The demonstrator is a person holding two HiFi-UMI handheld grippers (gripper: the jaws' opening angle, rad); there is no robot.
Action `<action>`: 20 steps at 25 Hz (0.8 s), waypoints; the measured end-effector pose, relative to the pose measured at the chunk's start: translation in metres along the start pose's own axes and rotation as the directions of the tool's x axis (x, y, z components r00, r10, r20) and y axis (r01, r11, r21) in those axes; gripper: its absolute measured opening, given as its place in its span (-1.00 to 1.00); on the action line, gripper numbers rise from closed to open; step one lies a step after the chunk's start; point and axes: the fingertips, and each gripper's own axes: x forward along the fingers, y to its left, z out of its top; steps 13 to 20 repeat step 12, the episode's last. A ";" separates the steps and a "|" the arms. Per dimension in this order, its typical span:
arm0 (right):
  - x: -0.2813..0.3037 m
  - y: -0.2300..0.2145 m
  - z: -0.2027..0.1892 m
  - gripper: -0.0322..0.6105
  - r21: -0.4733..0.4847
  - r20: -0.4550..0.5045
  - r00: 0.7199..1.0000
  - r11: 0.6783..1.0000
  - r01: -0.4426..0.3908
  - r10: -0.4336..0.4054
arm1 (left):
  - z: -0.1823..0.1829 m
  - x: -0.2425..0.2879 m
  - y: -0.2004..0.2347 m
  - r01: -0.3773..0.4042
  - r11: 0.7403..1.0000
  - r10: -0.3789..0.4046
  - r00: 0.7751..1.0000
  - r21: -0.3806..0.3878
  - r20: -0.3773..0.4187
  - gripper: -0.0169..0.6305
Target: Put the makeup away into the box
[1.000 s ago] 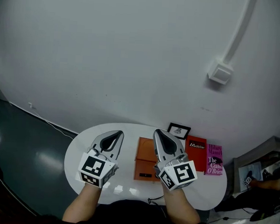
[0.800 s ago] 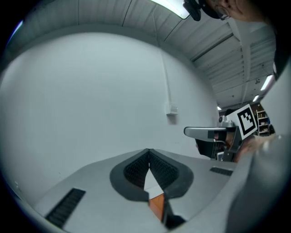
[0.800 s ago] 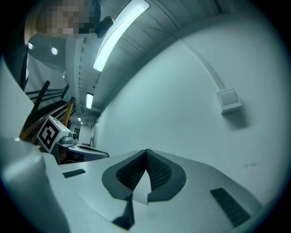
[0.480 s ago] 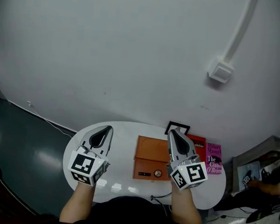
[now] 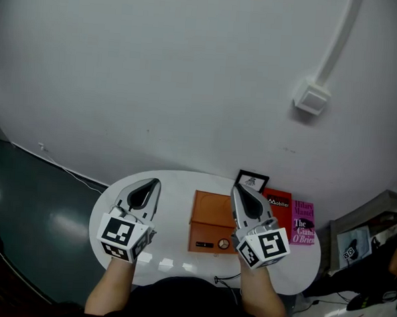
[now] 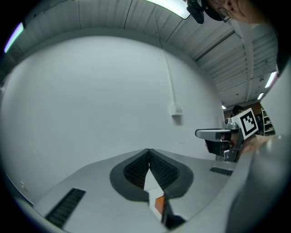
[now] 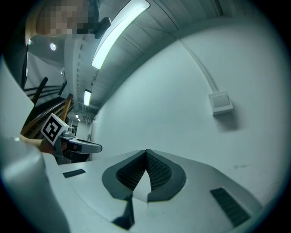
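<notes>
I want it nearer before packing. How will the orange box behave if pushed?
The orange box looks low and wide, so it probably won't tip. Its straight edges suggest it is stiff. The white table looks glossy, so the box may slide easily.

On white table (image 5: 176,187): box (image 5: 207,216), books (image 5: 302,225), frame (image 5: 253,182)

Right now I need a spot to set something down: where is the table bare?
Bare: the table left of the orange box, and the strip behind it. Crowded: the right end, with picture frame, red book and pink book.
</notes>
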 end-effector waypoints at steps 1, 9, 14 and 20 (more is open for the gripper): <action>0.001 0.003 -0.001 -0.79 0.002 -0.003 1.000 1.000 -0.008 0.008 | 0.000 0.001 -0.001 0.001 1.000 -0.001 1.000 -0.001 0.000 -0.92; 0.000 0.005 0.001 -0.79 -0.010 0.002 1.000 1.000 -0.002 0.002 | 0.000 -0.001 -0.002 0.002 1.000 -0.002 1.000 0.001 -0.003 -0.91; 0.000 0.007 0.001 -0.79 -0.011 0.001 1.000 1.000 -0.005 0.005 | -0.001 -0.001 -0.003 0.004 1.000 -0.004 1.000 0.000 -0.004 -0.91; 0.000 0.007 0.001 -0.79 -0.011 0.001 1.000 1.000 -0.005 0.005 | -0.001 -0.001 -0.003 0.004 1.000 -0.004 1.000 0.000 -0.004 -0.91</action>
